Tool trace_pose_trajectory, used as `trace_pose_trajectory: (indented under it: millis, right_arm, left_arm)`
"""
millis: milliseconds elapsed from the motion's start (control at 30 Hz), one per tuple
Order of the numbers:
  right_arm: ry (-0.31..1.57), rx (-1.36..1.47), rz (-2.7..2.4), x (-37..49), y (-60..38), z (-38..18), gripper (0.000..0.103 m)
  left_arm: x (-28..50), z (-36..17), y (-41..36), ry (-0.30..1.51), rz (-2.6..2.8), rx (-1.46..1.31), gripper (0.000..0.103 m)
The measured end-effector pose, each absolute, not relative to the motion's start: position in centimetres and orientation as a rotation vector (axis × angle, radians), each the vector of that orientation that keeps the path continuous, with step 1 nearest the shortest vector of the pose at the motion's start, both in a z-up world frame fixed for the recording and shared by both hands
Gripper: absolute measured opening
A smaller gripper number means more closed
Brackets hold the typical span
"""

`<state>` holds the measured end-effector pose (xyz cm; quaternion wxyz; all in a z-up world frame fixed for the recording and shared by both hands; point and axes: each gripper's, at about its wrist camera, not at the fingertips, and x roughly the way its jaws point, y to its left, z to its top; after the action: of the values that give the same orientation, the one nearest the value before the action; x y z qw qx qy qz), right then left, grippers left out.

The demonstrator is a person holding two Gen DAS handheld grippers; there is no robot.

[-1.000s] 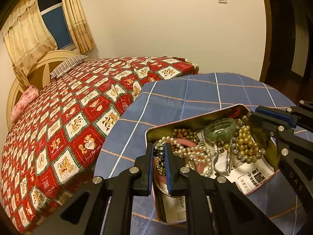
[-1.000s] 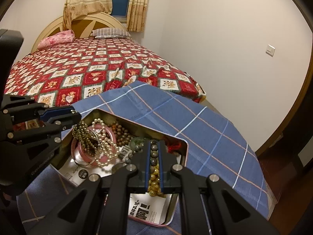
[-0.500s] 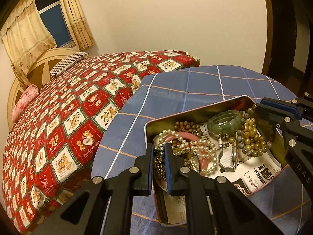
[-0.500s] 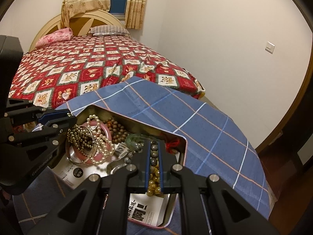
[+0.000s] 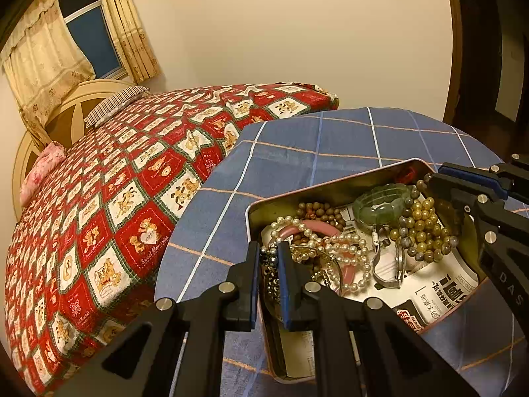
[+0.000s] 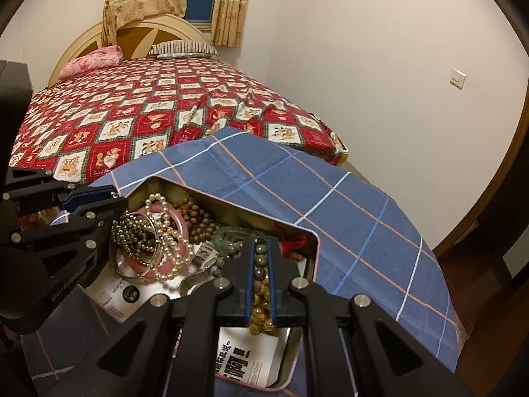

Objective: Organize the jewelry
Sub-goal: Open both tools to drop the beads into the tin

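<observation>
While left gripper clamps dark bead strand and right gripper clamps yellow bead strand, both strands raised slightly above tin since a second ago, separation under way.

Tin bottom (under jewelry) hidden

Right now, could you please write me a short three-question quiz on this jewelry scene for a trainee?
1. True or false: the left gripper is shut on a dark bead strand.
2. What does the right gripper hold? A) the green bangle B) a yellow and grey bead bracelet C) the pink bangle
3. Fill in: the jewelry lies in an open metal ___ on the blue checked cloth.

Key: 1 true; 2 B; 3 tin.
</observation>
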<state>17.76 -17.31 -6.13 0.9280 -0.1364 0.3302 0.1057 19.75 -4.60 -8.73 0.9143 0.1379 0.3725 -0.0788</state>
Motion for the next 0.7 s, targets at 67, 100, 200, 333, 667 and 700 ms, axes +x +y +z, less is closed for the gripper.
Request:
trace_pose_trajectory:
  millis: [67, 100, 200, 333, 667, 700]
  right_arm:
    - [0.677, -0.283, 0.218, 17.8, -17.3, -6.2, 0.009]
    - [0.676, -0.284, 0.219, 17.8, -17.2, -6.2, 0.009]
    - [0.677, -0.285, 0.220, 17.8, -17.0, -6.2, 0.009]
    - [0.678, -0.280, 0.218, 17.9, -17.0, -6.2, 0.009]
    - [0.654, -0.258, 0.211, 17.6, -17.4, -6.0, 0.048]
    - [0.651, -0.264, 0.206, 17.5, -17.5, -5.9, 0.049]
  left_arm:
    - [19.7, -8.8, -4.6, 0.768, -0.163, 0.285, 0.010]
    - [19.8, -8.8, -4.6, 0.769, -0.163, 0.284, 0.010]
    - [19.8, -8.9, -4.6, 0.771, -0.164, 0.285, 0.010]
    - [19.8, -8.8, -4.6, 0.770, -0.163, 0.285, 0.010]
    - [18.5, -7.1, -4.0, 0.665, -0.096, 0.269, 0.086]
    - [18.3, -6.9, -4.0, 0.654, -0.098, 0.269, 0.086]
